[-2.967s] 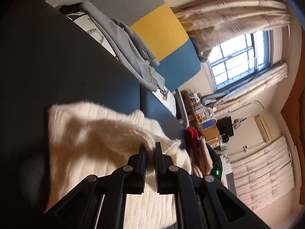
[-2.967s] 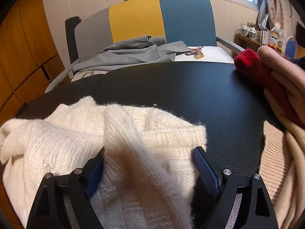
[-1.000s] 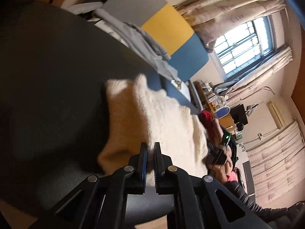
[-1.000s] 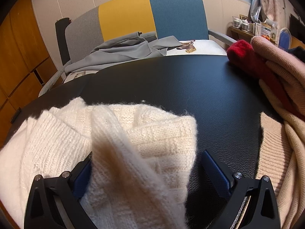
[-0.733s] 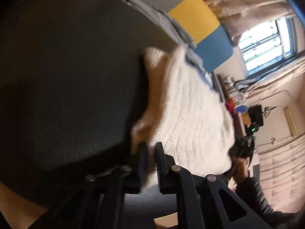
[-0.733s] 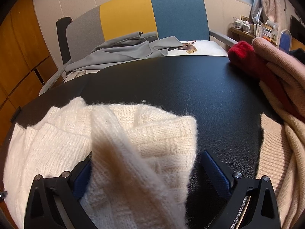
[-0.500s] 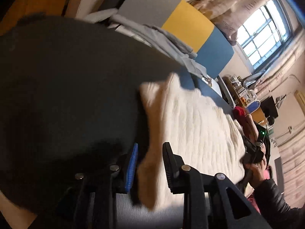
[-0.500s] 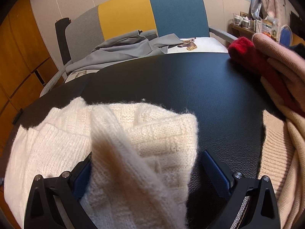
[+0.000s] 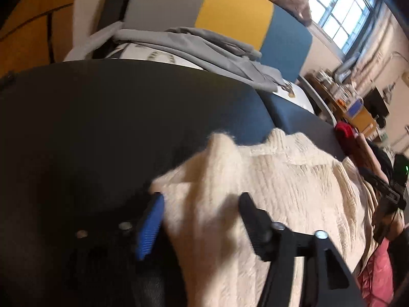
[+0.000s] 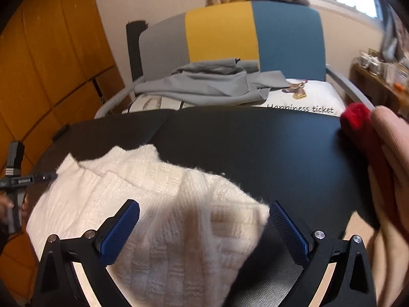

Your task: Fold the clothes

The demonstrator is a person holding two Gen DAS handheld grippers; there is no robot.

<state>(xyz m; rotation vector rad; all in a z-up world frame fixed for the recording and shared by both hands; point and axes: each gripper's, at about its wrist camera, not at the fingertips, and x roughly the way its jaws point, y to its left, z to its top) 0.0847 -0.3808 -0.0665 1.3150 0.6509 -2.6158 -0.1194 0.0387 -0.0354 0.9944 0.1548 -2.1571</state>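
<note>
Lying bunched in layers on the black desk (image 10: 255,140), a cream sweater (image 10: 158,204) has one doubled corner between the spread jaws of the right tool (image 10: 204,227); the left tool (image 9: 199,212), also released, straddles its other end; the fold looks partly made, the edges uneven; more knitwear (image 10: 388,153) lies piled at the right, a grey garment (image 10: 209,84) on the chair (image 10: 255,33) behind.

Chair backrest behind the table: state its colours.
The chair backrest has three vertical panels: grey, yellow, teal blue. Clearest in the right wrist view.
</note>
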